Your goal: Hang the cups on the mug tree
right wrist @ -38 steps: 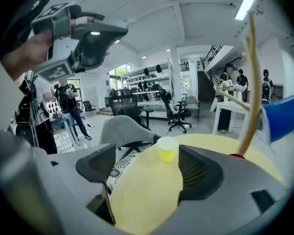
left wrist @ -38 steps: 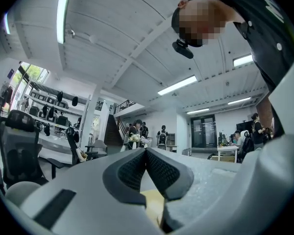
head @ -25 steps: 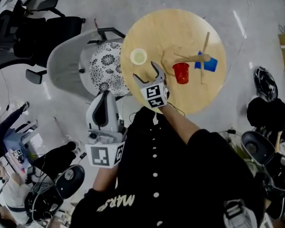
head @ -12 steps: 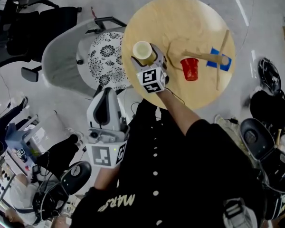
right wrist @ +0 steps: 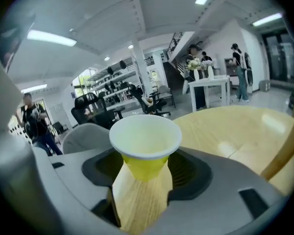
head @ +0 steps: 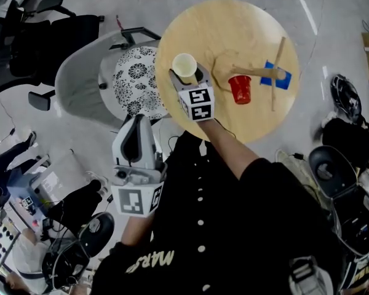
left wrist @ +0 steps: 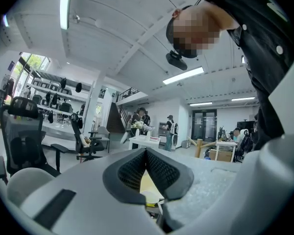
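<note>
Head view, items as they lie:

1. Yellow cup (head: 184,66): upright, mouth up, on the near-left part of the round table (head: 234,23), close to its edge.
2. My right claw (head: 188,77): reaches in over the table's edge, one finger on each side of the yellow cup. Its jaws have just been closing with the cup between them. In the right gripper view the cup's narrow lower body stands midway between the pads (right wrist: 188,170), with its rim flaring above them. A sliver of gap shows on either side, so I enter the jaws as apart and not yet pressing.
3. Mug tree (head: 252,72): wooden, on the table to the right of the yellow cup. Its round base is near my right claw, and the stem and a long peg lie beyond.
4. Red cup (head: 240,90): just beside the tree's base, on the side nearer me and apart from my right claw. Whether it hangs or stands I cannot tell.
5. Blue patch (head: 281,78): at the far end of the stem. I cannot tell what it is.
6. My left claw (head: 137,125): off the table, held near my chest. The left gripper view shows its tips together with nothing in them.
7. Chair (head: 80,85): grey, with a patterned cushion, against the table's left edge.
</note>
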The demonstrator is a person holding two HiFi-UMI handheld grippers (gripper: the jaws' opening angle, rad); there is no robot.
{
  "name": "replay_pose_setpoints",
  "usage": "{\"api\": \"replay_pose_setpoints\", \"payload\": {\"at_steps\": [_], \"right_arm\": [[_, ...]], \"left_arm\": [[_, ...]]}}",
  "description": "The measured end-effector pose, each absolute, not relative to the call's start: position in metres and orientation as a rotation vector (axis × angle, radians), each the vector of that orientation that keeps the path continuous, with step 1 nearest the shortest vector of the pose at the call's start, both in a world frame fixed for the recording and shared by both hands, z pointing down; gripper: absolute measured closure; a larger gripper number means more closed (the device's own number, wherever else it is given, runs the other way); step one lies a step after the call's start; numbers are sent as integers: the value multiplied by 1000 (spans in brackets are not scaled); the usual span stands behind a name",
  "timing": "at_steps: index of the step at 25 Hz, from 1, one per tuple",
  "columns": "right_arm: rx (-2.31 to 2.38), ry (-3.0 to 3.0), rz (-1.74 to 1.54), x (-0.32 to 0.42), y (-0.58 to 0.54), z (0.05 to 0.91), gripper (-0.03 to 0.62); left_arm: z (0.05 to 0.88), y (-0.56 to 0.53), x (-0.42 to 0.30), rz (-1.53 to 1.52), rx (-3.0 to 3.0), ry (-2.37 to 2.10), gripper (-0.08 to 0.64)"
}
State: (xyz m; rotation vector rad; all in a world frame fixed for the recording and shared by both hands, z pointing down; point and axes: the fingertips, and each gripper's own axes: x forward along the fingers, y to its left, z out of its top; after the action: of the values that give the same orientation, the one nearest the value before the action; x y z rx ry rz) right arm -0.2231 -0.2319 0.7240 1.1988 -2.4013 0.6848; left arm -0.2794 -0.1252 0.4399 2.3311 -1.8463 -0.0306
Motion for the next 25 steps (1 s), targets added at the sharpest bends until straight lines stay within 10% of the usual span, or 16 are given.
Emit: {"api": "replay_pose_setpoints", "payload": {"at_steps": [14, 25], "right_arm": [[1412, -2668, 1797, -157, -217, 562, 321], [1369, -2940, 1997, -100, -234, 510, 321]], "left_arm": [[345, -120, -217, -200, 2535, -1791, 566], [327, -117, -171, -227, 2609, -1709, 566]]}}
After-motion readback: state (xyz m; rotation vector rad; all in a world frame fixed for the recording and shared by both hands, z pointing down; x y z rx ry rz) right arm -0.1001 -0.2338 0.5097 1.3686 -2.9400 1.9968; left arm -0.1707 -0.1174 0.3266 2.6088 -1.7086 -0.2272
